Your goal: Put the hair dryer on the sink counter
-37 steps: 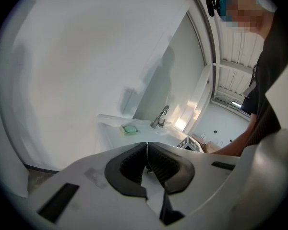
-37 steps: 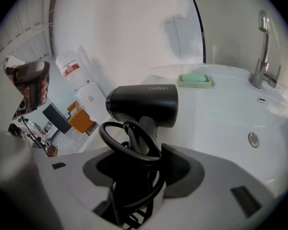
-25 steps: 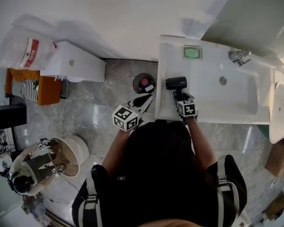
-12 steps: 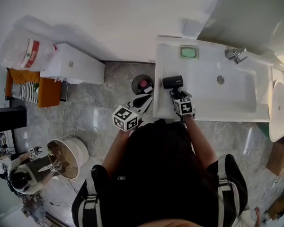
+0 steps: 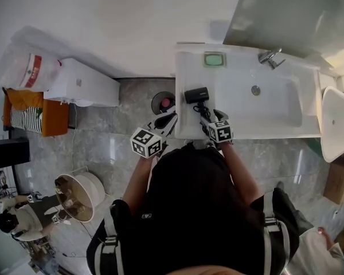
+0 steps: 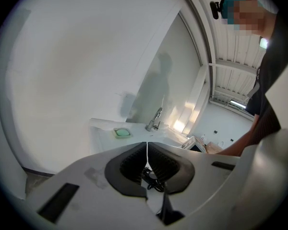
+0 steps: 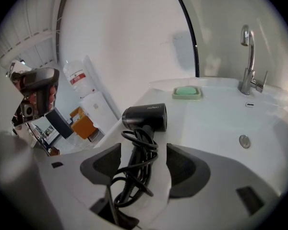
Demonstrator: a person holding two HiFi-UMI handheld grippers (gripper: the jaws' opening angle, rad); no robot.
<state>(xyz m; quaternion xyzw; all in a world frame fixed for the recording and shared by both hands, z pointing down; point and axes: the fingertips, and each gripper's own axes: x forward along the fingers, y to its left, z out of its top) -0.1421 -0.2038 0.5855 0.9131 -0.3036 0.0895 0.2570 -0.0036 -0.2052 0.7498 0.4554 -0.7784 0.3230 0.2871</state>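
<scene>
The black hair dryer lies on the left part of the white sink counter, nozzle end away from me, its cord coiled round the handle. In the right gripper view the dryer rests on the counter. My right gripper straddles the handle and cord; its jaws are opening and the pads stand clear of both. In the head view the right gripper is at the counter's front edge. My left gripper hangs left of the counter over the floor. Its pads meet with nothing between them.
A green soap dish sits at the counter's back, with the faucet and the basin's drain to the right. On the floor left of the counter are a small round bin and a white cabinet.
The right gripper's jaws have spread off the dryer's handle and the gripper has drawn back a little toward the front edge. The dryer stays on the counter. The left gripper has barely moved.
</scene>
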